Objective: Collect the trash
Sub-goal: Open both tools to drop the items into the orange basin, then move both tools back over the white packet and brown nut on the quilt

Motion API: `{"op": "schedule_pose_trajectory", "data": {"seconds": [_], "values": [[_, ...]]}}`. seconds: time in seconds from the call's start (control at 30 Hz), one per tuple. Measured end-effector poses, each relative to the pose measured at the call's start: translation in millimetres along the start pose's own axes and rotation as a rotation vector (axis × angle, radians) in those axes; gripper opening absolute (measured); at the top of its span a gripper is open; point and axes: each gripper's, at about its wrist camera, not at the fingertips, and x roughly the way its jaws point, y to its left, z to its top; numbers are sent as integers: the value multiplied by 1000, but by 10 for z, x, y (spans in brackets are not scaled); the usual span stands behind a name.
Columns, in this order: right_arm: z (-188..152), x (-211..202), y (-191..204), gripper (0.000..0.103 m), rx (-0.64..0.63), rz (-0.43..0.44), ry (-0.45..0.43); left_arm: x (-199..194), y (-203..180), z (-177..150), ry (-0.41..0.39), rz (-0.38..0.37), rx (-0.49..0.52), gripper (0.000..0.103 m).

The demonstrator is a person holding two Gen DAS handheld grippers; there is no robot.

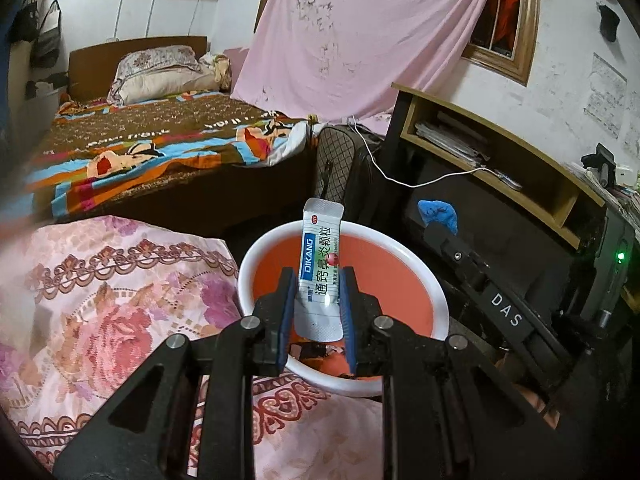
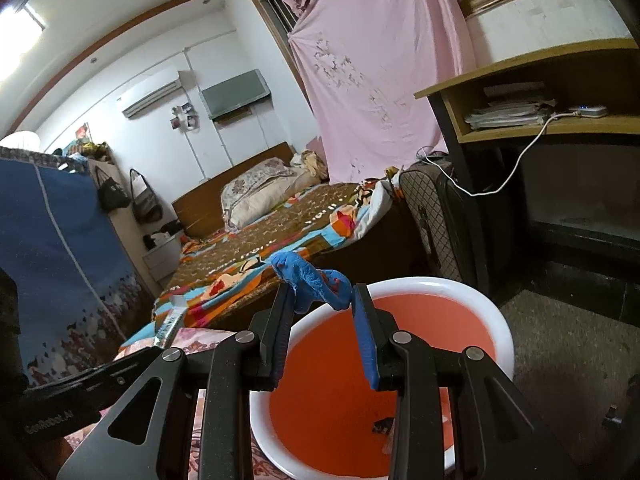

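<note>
My left gripper [image 1: 318, 276] is shut on a silver sachet [image 1: 320, 256] with blue and green print, held upright over the orange basin with a white rim [image 1: 434, 280]. A crumpled blue wad [image 2: 314, 280] is pinched between the blue pads of my right gripper [image 2: 322, 294], which hangs over the same basin [image 2: 500, 320]. In the left wrist view the right gripper's black body and the blue wad [image 1: 438, 214] show at the basin's far right. A small dark scrap [image 2: 382, 424] lies on the basin's floor.
The basin stands beside a pink floral quilt [image 1: 100, 300]. Beyond it is a bed with a brown patterned cover [image 1: 160, 148], a dark quilted suitcase [image 1: 340, 168], and a wooden desk shelf [image 1: 500, 160] with papers and a white cable. A pink sheet [image 1: 360, 32] hangs behind.
</note>
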Motion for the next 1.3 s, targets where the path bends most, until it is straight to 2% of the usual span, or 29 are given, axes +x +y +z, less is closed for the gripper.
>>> {"op": "schedule_pose_trajectory", "data": {"seconds": [0.27, 0.5, 0.9, 1.3], "values": [[33, 29, -51, 30, 22, -10, 15, 91, -53, 15, 30, 4, 2, 6], [34, 63, -102, 39, 36, -14, 32, 135, -59, 22, 48, 12, 8, 8], [31, 53, -88, 44, 36, -14, 31, 61, 45, 1, 15, 21, -32, 22], [-6, 36, -10, 49, 17, -3, 11, -205, 234, -2, -87, 100, -73, 43]]}}
